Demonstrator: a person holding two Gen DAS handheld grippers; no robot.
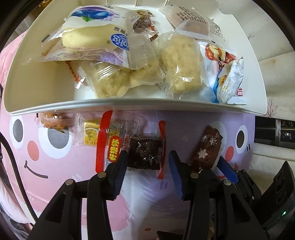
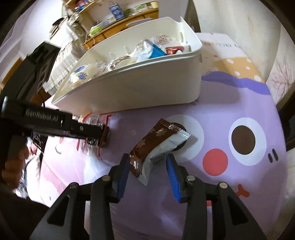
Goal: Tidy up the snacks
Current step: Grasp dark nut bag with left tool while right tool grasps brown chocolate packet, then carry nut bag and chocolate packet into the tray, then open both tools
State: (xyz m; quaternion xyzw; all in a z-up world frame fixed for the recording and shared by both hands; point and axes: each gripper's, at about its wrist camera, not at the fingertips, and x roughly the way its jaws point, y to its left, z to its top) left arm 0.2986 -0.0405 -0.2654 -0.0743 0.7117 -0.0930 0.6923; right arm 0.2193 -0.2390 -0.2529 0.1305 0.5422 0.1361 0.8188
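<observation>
A white bin (image 1: 110, 105) holding several wrapped snacks stands at the far side of a cartoon mat. In front of it a dark brownie in a clear, red-edged packet (image 1: 145, 154) lies on the mat between the blue pads of my left gripper (image 1: 148, 154). The jaws stand apart, with a gap at the right pad. To its right a brown snowflake packet (image 1: 206, 147) lies tilted. In the right wrist view that brown snowflake packet (image 2: 156, 145) rests on the mat between the spread fingers of my right gripper (image 2: 147, 158). My left gripper (image 2: 103, 134) reaches in from the left, in front of the bin (image 2: 138, 88).
A yellow packet (image 1: 90, 134) and a brown-sealed packet (image 1: 53, 121) lie on the mat against the bin's near wall. A black cable (image 1: 16, 166) runs along the left. A hand (image 2: 12, 166) holds the left gripper. Wooden shelves (image 2: 119, 16) stand behind the bin.
</observation>
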